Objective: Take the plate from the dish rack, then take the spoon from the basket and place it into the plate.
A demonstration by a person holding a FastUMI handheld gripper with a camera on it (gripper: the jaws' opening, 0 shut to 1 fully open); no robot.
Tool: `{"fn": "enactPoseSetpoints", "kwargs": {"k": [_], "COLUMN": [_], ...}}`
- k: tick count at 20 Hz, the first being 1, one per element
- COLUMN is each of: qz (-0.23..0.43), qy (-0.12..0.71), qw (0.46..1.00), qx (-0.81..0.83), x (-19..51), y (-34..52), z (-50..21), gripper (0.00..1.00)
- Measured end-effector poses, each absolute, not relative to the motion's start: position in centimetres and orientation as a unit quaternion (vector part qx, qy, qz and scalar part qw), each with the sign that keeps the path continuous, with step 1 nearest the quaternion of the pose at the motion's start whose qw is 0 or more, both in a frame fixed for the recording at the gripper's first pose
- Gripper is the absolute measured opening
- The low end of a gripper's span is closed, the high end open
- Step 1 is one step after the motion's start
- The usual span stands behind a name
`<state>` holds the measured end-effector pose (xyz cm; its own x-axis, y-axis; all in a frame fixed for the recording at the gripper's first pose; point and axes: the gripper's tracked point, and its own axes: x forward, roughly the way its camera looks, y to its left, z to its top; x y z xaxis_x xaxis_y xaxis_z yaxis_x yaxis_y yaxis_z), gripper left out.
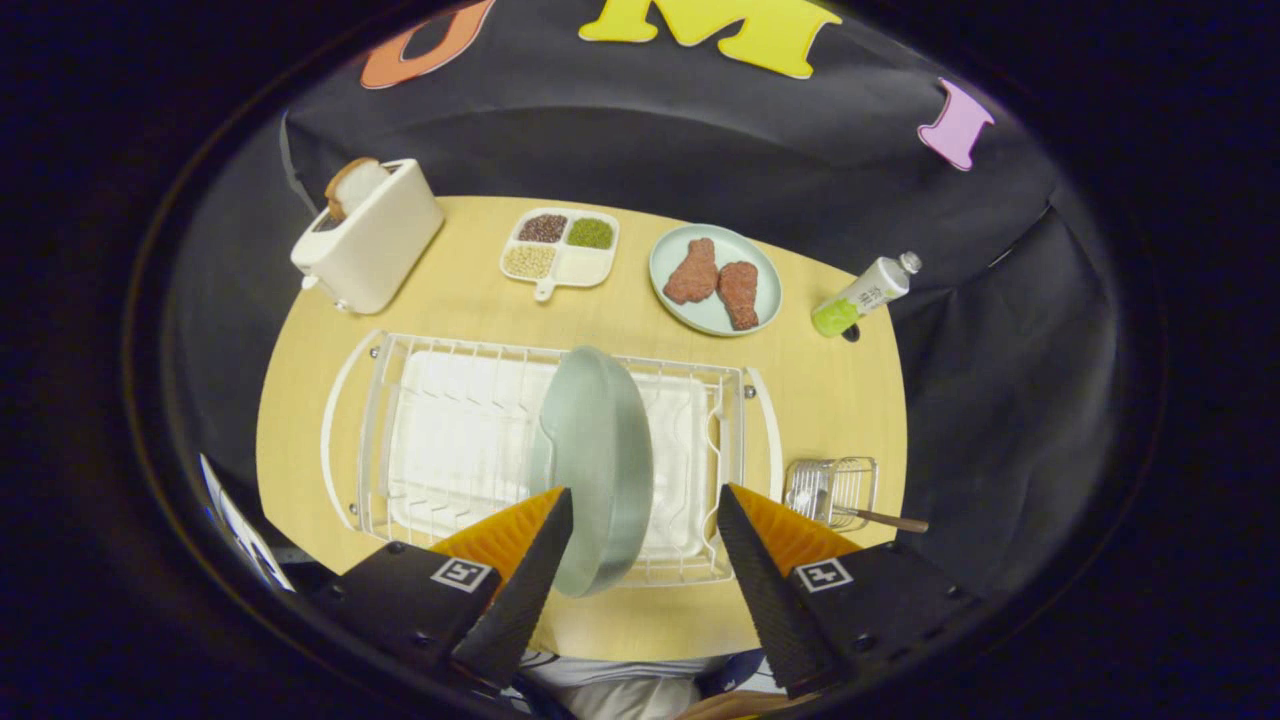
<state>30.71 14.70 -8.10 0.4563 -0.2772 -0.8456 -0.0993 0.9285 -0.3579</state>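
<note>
We see the plate standing on edge in the dish rack, rim running toward us. Our claw hangs released above it. The spoon lies in the basket, its bowl hard to discern.

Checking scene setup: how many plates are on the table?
2: one plate standing on edge in the dish rack, between the open gripper's fingers; another plate beyond the rack, holding meat pieces.
</note>
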Motion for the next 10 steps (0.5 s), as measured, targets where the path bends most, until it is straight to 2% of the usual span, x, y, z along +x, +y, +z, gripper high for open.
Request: {"fn": "enactPoseSetpoints", "kwargs": {"k": [3,4,8,10], "qz": [-0.071,-0.081,-0.088,-0.088], "qy": [0.535,0.533,0.538,0.533], "qw": [0.822,0.823,0.819,0.824], "qx": [-0.181,-0.179,-0.18,-0.173], "x": [30.5,30.4,29.5,29.5], "y": [14.6,14.4,14.2,14.2], "z": [-8.7,-8.6,-8.6,-8.7], "gripper": [0.86,0.81,0.37,0.26]}}
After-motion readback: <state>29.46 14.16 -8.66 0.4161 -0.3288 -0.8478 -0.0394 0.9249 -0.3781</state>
